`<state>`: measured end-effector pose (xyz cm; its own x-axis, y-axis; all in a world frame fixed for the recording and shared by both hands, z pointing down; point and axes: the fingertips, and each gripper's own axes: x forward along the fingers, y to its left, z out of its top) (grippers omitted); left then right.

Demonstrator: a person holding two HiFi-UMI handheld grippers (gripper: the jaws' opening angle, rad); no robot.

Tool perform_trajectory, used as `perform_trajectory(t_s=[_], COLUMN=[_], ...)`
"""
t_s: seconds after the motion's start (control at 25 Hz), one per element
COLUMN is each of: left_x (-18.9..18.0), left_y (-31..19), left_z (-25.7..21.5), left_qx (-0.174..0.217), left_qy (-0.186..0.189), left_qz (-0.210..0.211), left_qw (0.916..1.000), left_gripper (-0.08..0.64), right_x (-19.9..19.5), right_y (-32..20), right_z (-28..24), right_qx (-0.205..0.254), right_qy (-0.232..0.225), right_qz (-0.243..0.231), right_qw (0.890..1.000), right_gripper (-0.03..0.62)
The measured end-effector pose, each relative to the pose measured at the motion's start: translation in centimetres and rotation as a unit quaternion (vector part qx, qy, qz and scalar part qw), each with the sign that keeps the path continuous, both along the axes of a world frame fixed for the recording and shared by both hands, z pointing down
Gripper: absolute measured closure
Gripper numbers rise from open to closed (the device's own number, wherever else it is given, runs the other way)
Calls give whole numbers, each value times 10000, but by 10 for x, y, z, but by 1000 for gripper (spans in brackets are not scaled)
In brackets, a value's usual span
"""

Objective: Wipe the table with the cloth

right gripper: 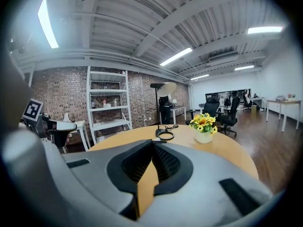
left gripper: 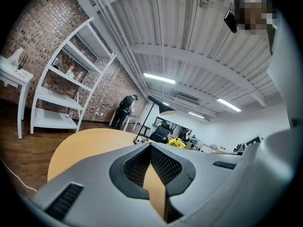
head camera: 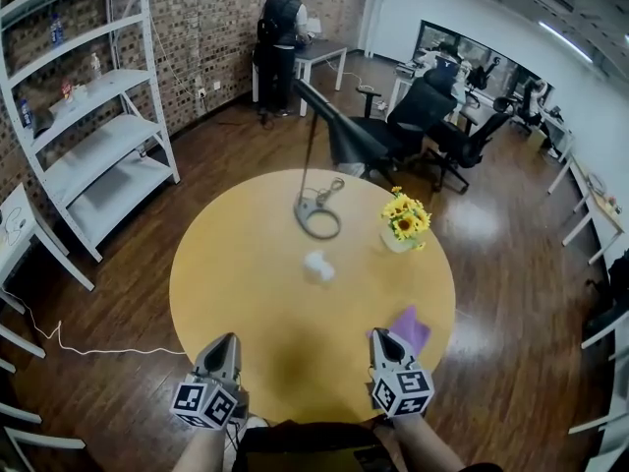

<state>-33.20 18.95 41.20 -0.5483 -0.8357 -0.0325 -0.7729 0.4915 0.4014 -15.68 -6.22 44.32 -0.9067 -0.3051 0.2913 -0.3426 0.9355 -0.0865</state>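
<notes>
The purple cloth (head camera: 415,328) is noted on the round table (head camera: 246,273) near its front edge, just beside the tip of the right gripper (head camera: 384,336), on its right side, and well apart from the left gripper (head camera: 225,341). Both grippers are recorded with jaws pressed together and nothing between them. The right is judged the nearer.

Long white ceiling tube lights (right gripper: 177,56) light the room brightly and evenly, leaving pale glare on the glossy dark wooden floor (head camera: 477,222) at the head view's right. Both gripper views bend hard and blacken at the corners.
</notes>
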Motion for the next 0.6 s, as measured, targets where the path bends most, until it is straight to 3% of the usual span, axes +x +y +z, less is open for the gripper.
perform_trajectory(t_s=[0.16, 0.24, 0.6], left_x=[-3, -6, -33], left_y=[1, 2, 22], left_z=[6, 7, 1], left_qx=[-49, -70, -120], left_qy=[7, 20, -22], left_qz=[58, 109, 510], left_qw=[10000, 9999, 9986], left_gripper=[546, 546, 520], right_x=[-5, -10, -41], right_y=[7, 11, 53], right_z=[8, 11, 13], right_qx=[22, 46, 216], right_qy=[127, 191, 342], right_qz=[-50, -64, 124], right_qw=[9999, 9998, 9991], right_gripper=[579, 523, 523])
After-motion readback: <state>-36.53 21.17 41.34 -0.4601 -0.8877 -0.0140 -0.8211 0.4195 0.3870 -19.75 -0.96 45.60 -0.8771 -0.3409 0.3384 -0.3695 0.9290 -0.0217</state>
